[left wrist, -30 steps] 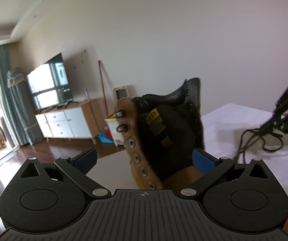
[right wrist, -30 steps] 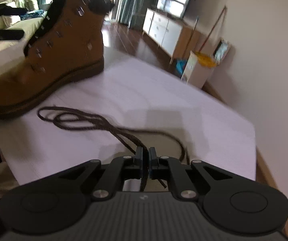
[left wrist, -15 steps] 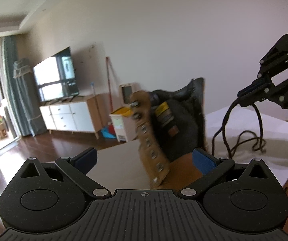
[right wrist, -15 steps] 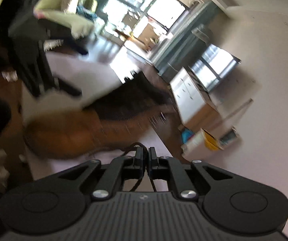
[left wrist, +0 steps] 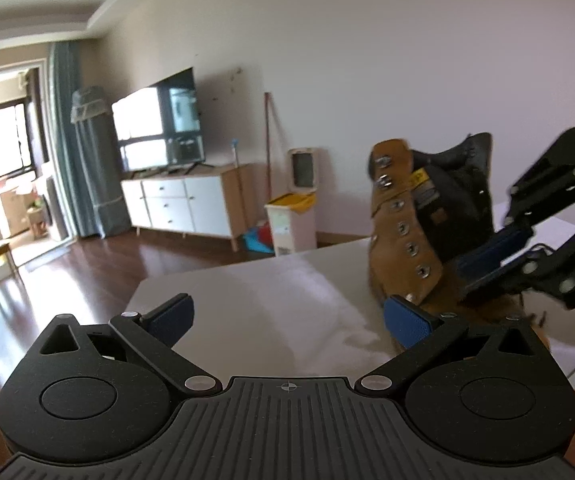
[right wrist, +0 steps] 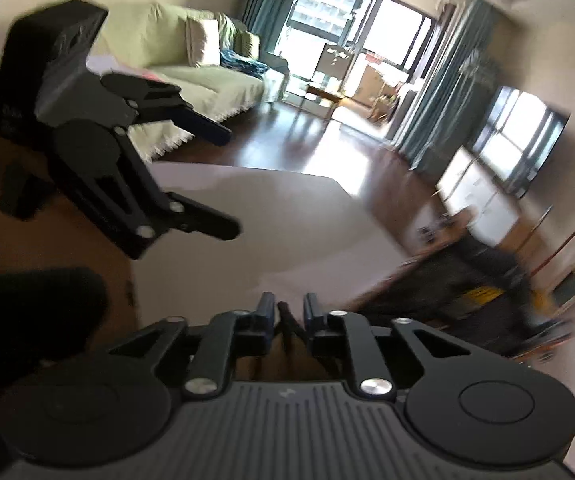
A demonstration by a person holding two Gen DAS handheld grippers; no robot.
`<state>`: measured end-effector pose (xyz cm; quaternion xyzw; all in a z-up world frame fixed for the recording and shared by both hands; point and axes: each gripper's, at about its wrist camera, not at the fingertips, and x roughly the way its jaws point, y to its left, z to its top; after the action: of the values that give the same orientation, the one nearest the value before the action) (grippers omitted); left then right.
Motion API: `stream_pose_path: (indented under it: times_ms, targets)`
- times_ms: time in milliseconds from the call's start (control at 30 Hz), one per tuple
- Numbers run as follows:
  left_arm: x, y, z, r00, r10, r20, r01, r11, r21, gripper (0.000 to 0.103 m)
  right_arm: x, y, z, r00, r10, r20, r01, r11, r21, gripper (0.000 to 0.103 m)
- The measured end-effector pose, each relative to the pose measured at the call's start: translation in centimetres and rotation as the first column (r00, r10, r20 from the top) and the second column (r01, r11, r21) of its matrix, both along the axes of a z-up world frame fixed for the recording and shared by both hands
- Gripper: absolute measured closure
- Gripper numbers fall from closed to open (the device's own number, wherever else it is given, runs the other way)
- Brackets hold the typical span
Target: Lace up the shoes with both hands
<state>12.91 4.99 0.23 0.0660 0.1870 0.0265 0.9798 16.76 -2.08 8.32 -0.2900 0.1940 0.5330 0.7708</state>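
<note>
1. Boot (left wrist: 403,240) stood at right of frame on the white table (left wrist: 271,300), eyelets bare; lacing looked not yet started.
2. Lace (right wrist: 287,318) sat between the right gripper (right wrist: 290,312) pads at bottom centre. The jaws had just been opening a little, and pad contact wasn't clear.
3. Left gripper (left wrist: 287,316) jaws stood wide apart, holding nothing, boot just beside its right pad.
4. Left to do: thread all eyelets.
5. Yellow tag (left wrist: 417,179) on the boot tongue, print unreadable.

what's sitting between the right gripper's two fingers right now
The dark shoelace runs up the gap of the right gripper, whose jaws have just been opening; pads look clear of it. Right wrist view.
</note>
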Motion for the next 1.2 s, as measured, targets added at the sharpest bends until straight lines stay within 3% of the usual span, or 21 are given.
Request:
stream_pose_path:
  times_ms: [133,300,467,667,800,900,1067,1200]
  targets:
    - [-0.2,0.4,0.1,0.999,-0.035,-0.01,0.035,0.998,-0.045,0.0,1.2,-3.5,2.2,0.991,-0.126,-0.046,0.13,0.987,0.093,0.075]
    - [-0.3,-1.0,-0.2,0.994,-0.107,-0.015,0.106,0.992,-0.071,0.0,3.0,-8.6,3.2,0.942,-0.288,-0.174,0.322,0.923,0.213,0.069]
    - [-0.3,-3.5,-0.3,0.979,-0.205,-0.01,0.204,0.977,-0.069,0.0,3.7,-10.0,2.2,0.913,-0.358,-0.195,0.396,0.891,0.22,0.069]
    - [-0.2,-6.4,-0.2,0.947,-0.321,-0.007,0.321,0.947,-0.01,0.0,4.5,-9.7,0.6,0.899,-0.381,-0.216,0.426,0.875,0.231,0.069]
    - [0.2,-7.7,-0.7,0.936,-0.35,-0.032,0.351,0.936,0.026,0.0,3.8,-11.7,0.0,0.876,-0.43,-0.218,0.473,0.855,0.213,0.06]
    - [0.5,-8.3,-1.1,0.929,-0.367,-0.044,0.368,0.929,0.03,0.0,3.1,-13.5,-0.8,0.851,-0.462,-0.25,0.513,0.834,0.204,0.06]
    - [0.8,-8.8,-1.3,0.925,-0.376,-0.05,0.379,0.924,0.048,0.0,1.4,-14.0,-3.1,0.879,-0.354,-0.32,0.411,0.903,0.129,0.067]
    - [0.8,-8.3,-1.4,0.935,-0.35,-0.054,0.352,0.935,0.045,0.0,1.1,-12.5,-4.2,0.876,-0.28,-0.392,0.352,0.928,0.123,0.067]
